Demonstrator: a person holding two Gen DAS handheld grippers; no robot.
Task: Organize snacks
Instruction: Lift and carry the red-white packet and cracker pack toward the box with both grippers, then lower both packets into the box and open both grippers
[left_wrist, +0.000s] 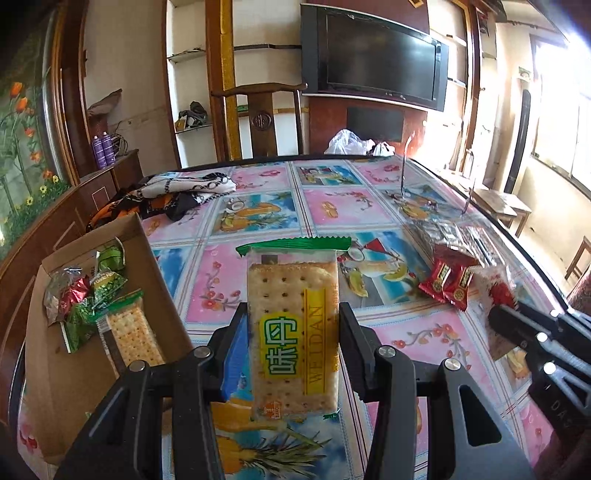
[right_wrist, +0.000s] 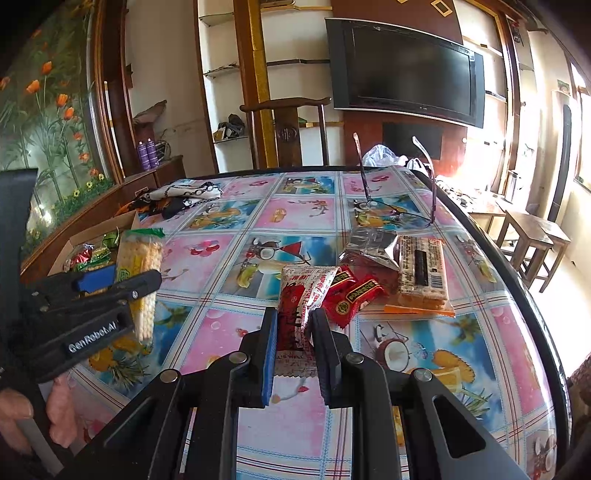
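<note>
A green-topped cracker packet (left_wrist: 293, 328) marked WEI DAN is clamped between the jaws of the left gripper (left_wrist: 293, 332), held above the table. Its long axis runs straight ahead along the fingers, green crimped end farthest from the camera. The cardboard box (left_wrist: 162, 295) sits to the left of the jaws, at the table's left edge, just beside them and lower. It already holds another cracker packet (left_wrist: 131, 338) and several green and red foil sweets (left_wrist: 85, 291). Judging from this, the left gripper is the nearer one to the box, and a short sideways swing left would bring the packet over it.

The right gripper (right_wrist: 295, 332) is closed narrowly on a red and white snack sachet (right_wrist: 301, 302), near the table's right side, beside small red candy packets (right_wrist: 351, 295) and a clear biscuit pack (right_wrist: 423, 269). The floral tablecloth (left_wrist: 332, 206) covers the table.
</note>
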